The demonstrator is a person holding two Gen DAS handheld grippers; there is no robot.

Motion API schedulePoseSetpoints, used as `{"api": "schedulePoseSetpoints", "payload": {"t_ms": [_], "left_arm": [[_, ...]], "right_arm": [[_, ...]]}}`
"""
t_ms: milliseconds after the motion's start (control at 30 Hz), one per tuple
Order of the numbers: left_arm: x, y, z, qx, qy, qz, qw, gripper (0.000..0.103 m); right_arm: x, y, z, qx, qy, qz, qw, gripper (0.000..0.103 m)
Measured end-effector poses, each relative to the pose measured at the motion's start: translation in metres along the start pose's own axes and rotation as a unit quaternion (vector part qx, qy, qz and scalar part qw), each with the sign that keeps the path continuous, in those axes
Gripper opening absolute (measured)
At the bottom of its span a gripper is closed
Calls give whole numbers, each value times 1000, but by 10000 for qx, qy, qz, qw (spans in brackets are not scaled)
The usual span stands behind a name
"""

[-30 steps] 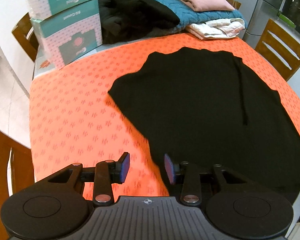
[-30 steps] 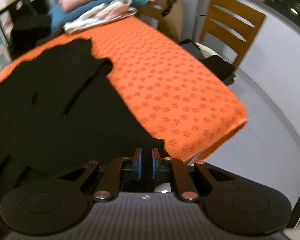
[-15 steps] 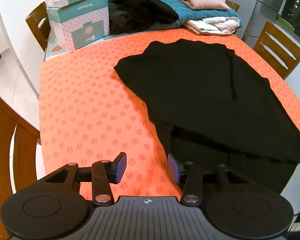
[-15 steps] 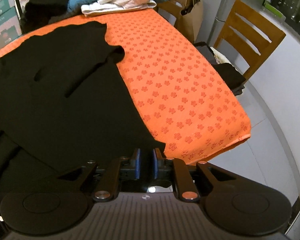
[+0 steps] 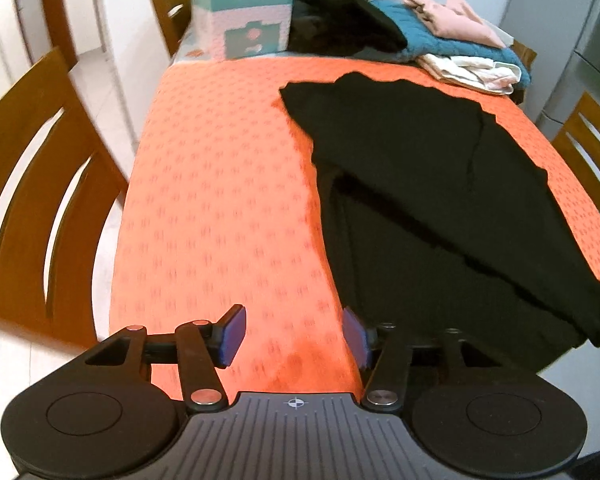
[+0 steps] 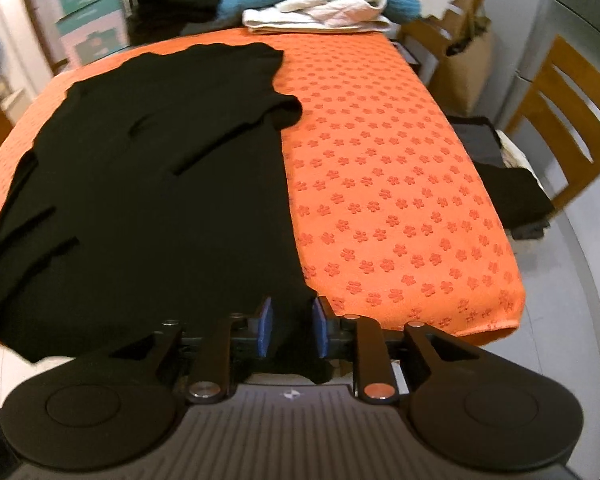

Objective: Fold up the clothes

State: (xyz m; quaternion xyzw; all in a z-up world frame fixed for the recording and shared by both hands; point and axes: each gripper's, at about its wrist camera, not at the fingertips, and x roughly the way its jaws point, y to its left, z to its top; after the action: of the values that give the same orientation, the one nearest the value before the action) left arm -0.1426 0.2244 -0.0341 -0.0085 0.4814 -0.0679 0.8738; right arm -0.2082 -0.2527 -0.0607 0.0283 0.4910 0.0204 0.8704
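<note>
A black garment [image 5: 440,184] lies spread on the orange tablecloth [image 5: 220,184], with one layer folded over another near the front edge. My left gripper [image 5: 294,336] hovers over bare orange cloth just left of the garment's near edge. Its jaws are opening and nothing is between them. In the right wrist view the black garment [image 6: 160,184] covers the left half of the table. My right gripper [image 6: 292,330] is at the garment's near right corner. Its jaws are opening, and the hem hangs loose between the blue pads [image 6: 265,330] without being pressed.
Folded clothes in teal, pink and white [image 5: 452,40] are stacked at the table's far end beside teal-and-white boxes [image 5: 252,16]. Wooden chairs stand at the left [image 5: 32,184] and right [image 6: 564,120]. Dark items [image 6: 516,200] lie on the floor at the right.
My left gripper slid left, off the garment and over bare orange cloth, and its jaws widened. My right gripper's jaws, shut on the hem a second ago, have parted.
</note>
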Motion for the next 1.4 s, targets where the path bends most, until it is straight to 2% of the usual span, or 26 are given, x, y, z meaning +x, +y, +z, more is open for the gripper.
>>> {"api": "schedulePoseSetpoints", "payload": {"t_ms": [167,300,433,500,567,700,1100,1167,1200,1233,1267,1300,1333,1400], "left_arm": [[-22,-15,-47,-222,-204,183,9994,59],[-29,-28,-83,-306,-198,118,9993,61],[-19,-44,-113,-234,-71,26,9997,64],[-6,-50,-124,-166,23,45,9999,64],[7,-53,-133,-78,58,82,9999,64],[30,-60,-144,295,-73,141,9994,64],[92,-65,-162,560,98,331,9978,63],[100,-67,-161,637,204,388,9970,57],[102,-68,-161,685,273,392,9965,40],[102,-70,-160,734,347,387,9959,22],[100,-72,-160,783,351,379,9956,16],[96,-73,-161,832,312,368,9954,9],[90,-75,-162,880,280,368,9950,9],[76,-76,-165,926,239,347,9948,8]], "right_arm": [[-2,-19,-15,-350,33,338,9988,28],[-1,-29,-28,-649,137,500,9965,28],[5,-37,-40,-773,246,689,9943,38],[10,-39,-45,-861,300,787,9927,39],[16,-39,-50,-999,333,866,9907,40],[35,-35,-61,-1291,354,955,9864,53],[78,-21,-79,-1685,254,1026,9800,52],[83,-21,-79,-1691,231,1005,9802,49],[86,-21,-79,-1694,220,995,9803,44],[87,-21,-79,-1664,199,1008,9807,33],[87,-22,-80,-1627,185,1055,9808,27],[86,-23,-80,-1591,177,1111,9808,16],[84,-25,-81,-1556,168,1167,9808,9],[78,-29,-83,-1481,160,1311,9801,8]]}}
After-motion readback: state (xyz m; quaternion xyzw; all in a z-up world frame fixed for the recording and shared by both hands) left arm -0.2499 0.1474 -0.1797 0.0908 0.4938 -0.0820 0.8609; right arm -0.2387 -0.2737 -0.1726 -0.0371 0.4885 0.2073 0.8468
